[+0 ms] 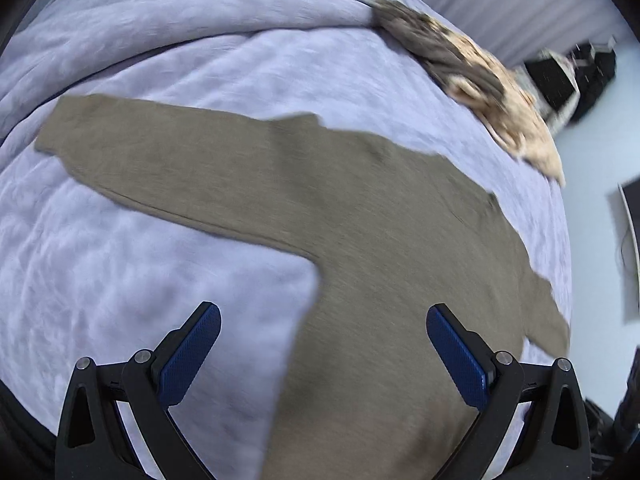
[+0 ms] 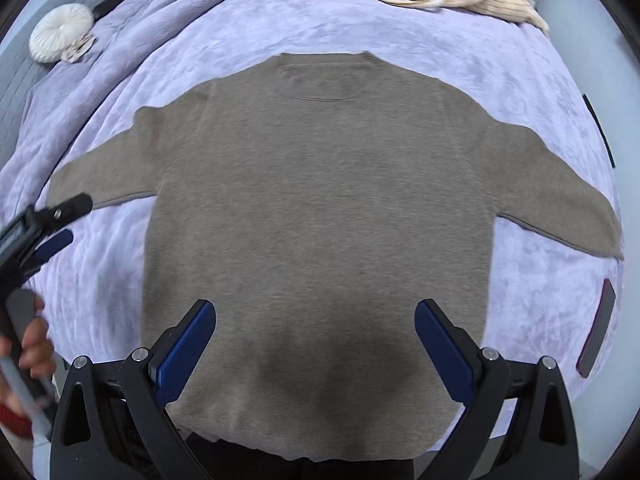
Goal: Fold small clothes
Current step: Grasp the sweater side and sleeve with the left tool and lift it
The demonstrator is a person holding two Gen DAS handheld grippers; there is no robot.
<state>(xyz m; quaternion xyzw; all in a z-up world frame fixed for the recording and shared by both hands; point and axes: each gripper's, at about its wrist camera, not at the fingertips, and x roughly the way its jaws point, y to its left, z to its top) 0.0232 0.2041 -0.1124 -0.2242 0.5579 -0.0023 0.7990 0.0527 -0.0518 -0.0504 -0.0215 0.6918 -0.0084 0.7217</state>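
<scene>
Through your left wrist camera, the left gripper [image 1: 323,356] hangs with its jaws spread wide and nothing between them, above the brown sweater [image 1: 360,240] where the body meets the left sleeve [image 1: 140,152]. That sleeve runs out flat across the lavender bedspread [image 1: 120,280] toward the bed's left edge. The picture is smeared, so steady yourself before you commit. A heap of other clothes [image 1: 480,72] sits at the far right corner of the bed, well apart from your work.

Through your right wrist camera, the right gripper [image 2: 315,352] is likewise spread and empty, hovering over the lower middle of the sweater [image 2: 320,200]. The garment lies flat with its collar toward the far edge, hem at the near edge and both sleeves out sideways. Your left gripper [image 2: 60,224] shows near the left cuff.

The sleeve fold looks like the step in hand. Pinch the cuff through both layers, lift only enough to clear the bedspread, and carry it across the body so the crease falls along the shoulder line. Mind the phone [image 2: 596,328] by the bed's right edge when you take the other sleeve.
</scene>
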